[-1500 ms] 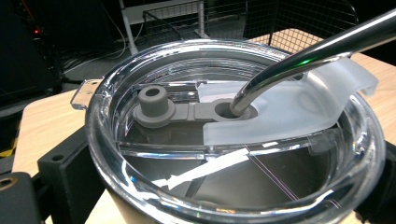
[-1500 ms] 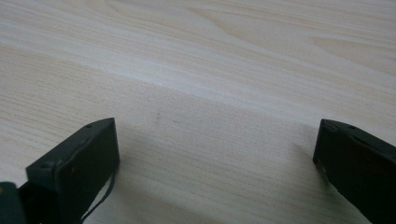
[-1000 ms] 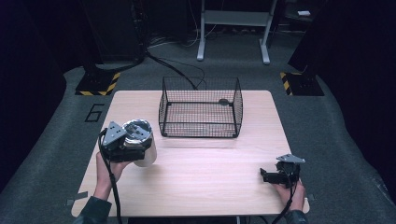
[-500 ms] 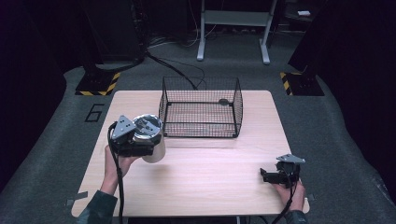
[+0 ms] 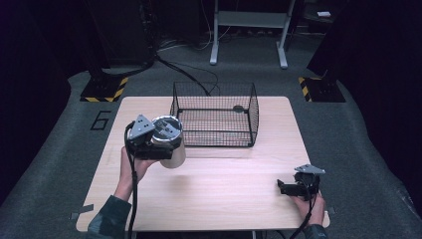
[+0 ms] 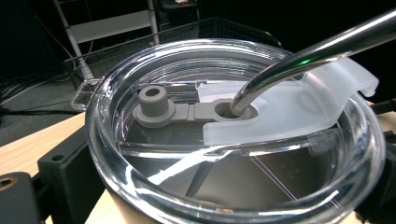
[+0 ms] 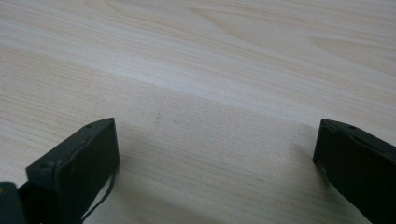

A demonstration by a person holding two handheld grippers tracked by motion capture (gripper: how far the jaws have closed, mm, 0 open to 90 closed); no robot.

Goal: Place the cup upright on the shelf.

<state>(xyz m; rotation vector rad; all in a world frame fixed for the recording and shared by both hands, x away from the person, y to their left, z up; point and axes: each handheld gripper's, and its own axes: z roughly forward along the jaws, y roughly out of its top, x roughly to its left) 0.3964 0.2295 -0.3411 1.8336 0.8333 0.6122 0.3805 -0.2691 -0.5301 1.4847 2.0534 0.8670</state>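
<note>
In the left gripper view the tumbler runs off the bottom edge, its body hidden below the clear lid; the metal straw is cut off at the top right corner. A small dark thing in the wire basket is too small to tell.

**Tumbler held left of the basket, second gripper at the near right corner**

A wire basket stands on the table toward its far edge, about midway across. Just left of the basket and a little nearer the person, the left gripper holds a lidded tumbler above the tabletop, near the basket's near left corner. A metal straw goes down through the tumbler's lid, and beyond the lid the basket stands behind. The right gripper sits at the table's near right corner, well apart from the basket and the tumbler, jaws wide over bare tabletop.
</note>
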